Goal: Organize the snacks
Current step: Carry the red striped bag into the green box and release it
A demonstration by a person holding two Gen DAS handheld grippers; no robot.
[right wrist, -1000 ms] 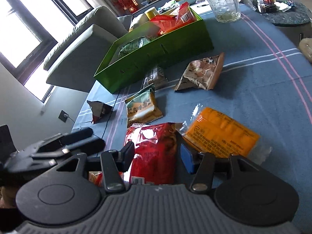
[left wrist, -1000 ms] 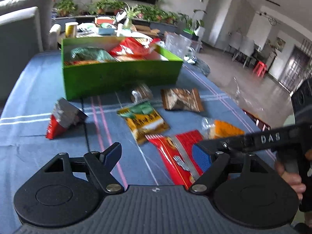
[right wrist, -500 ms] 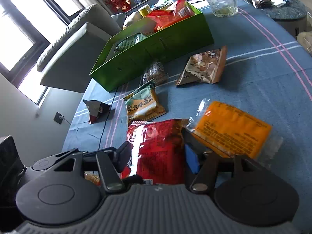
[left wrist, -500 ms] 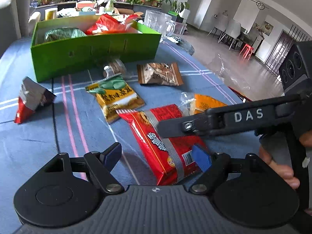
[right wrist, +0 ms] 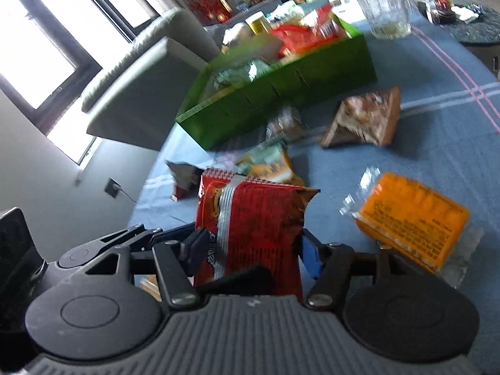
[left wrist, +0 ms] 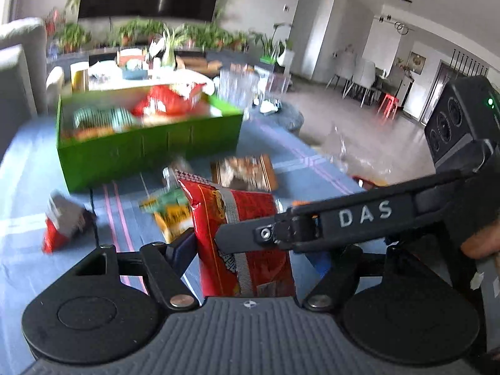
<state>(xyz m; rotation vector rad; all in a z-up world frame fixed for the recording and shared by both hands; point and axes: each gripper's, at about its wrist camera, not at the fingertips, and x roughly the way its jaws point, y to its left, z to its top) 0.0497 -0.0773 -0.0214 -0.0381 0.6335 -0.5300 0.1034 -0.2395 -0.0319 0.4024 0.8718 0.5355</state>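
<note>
A red snack bag (left wrist: 247, 218) with a silver strip stands upright off the blue tablecloth, between both grippers. My right gripper (right wrist: 254, 250) is shut on the red snack bag (right wrist: 259, 215), its pads pressing both side edges as the jaws close a little. One of its fingers (left wrist: 312, 225) reaches in from the right across the bag's face. My left gripper (left wrist: 253, 250) is closing around the same bag; its left pad touches the edge, while the blue right pad stands just apart. The green box (left wrist: 150, 153) holding several snacks sits behind.
On the cloth lie a yellow-green bag (right wrist: 272, 165), a brown bag (right wrist: 365, 118), an orange pack (right wrist: 412, 218) and a red-grey bag (left wrist: 62, 222). A glass mug (right wrist: 387, 9) stands past the green box (right wrist: 281, 93). A sofa is at the left.
The red bag lay flat on the cloth; now it is raised upright between the grippers. Both grippers have come up a little and the left jaws have narrowed.
</note>
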